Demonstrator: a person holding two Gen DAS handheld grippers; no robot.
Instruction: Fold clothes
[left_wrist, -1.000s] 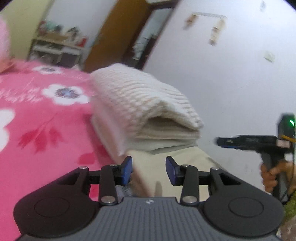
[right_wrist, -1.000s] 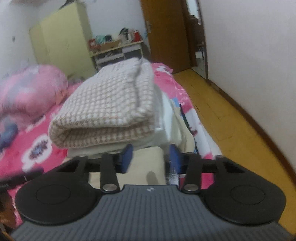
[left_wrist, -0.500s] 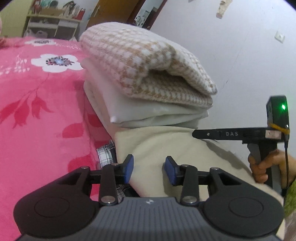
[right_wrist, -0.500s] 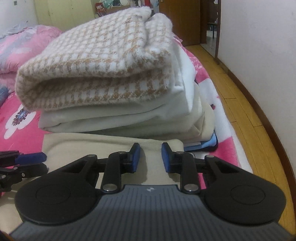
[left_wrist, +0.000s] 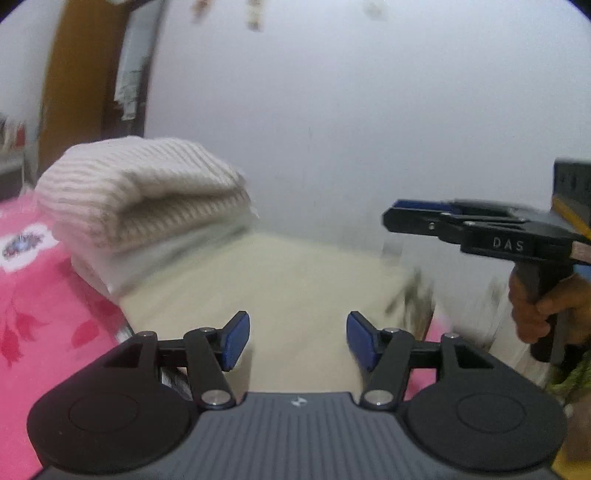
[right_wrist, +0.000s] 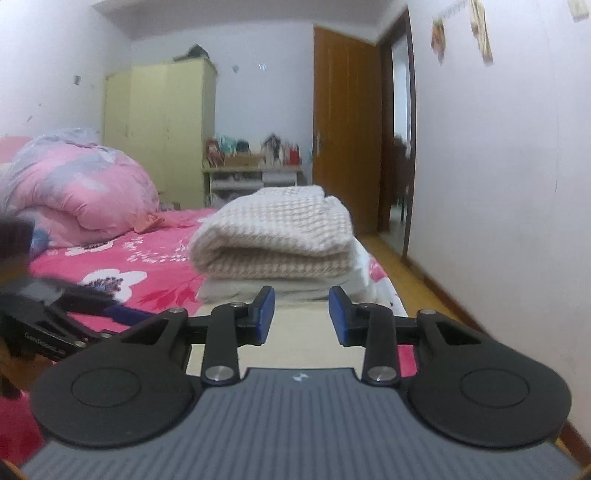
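A folded beige-and-white checked garment (right_wrist: 273, 236) tops a stack of folded white clothes (right_wrist: 356, 275) on the bed. The same checked garment (left_wrist: 136, 192) appears blurred in the left wrist view. A flat cream garment (left_wrist: 280, 291) lies in front of the stack, also visible as the cream garment (right_wrist: 299, 339) under my right gripper. My left gripper (left_wrist: 297, 341) is open above the cream cloth, nothing between its blue pads. My right gripper (right_wrist: 301, 315) is open too, just before the stack. The right gripper (left_wrist: 461, 221) shows at the right of the left wrist view, held by a hand (left_wrist: 543, 310).
A pink floral bedspread (right_wrist: 122, 266) covers the bed. A bundled pink quilt (right_wrist: 74, 195) lies at the far left. A yellow wardrobe (right_wrist: 162, 125), a cluttered shelf (right_wrist: 255, 170) and a wooden door (right_wrist: 347, 133) stand behind. A white wall (right_wrist: 498, 184) runs along the right, over a wood floor (right_wrist: 417, 291).
Both grippers have opened wider and drawn back and up from the stack. The left view has swung right toward the wall, blurred by motion.
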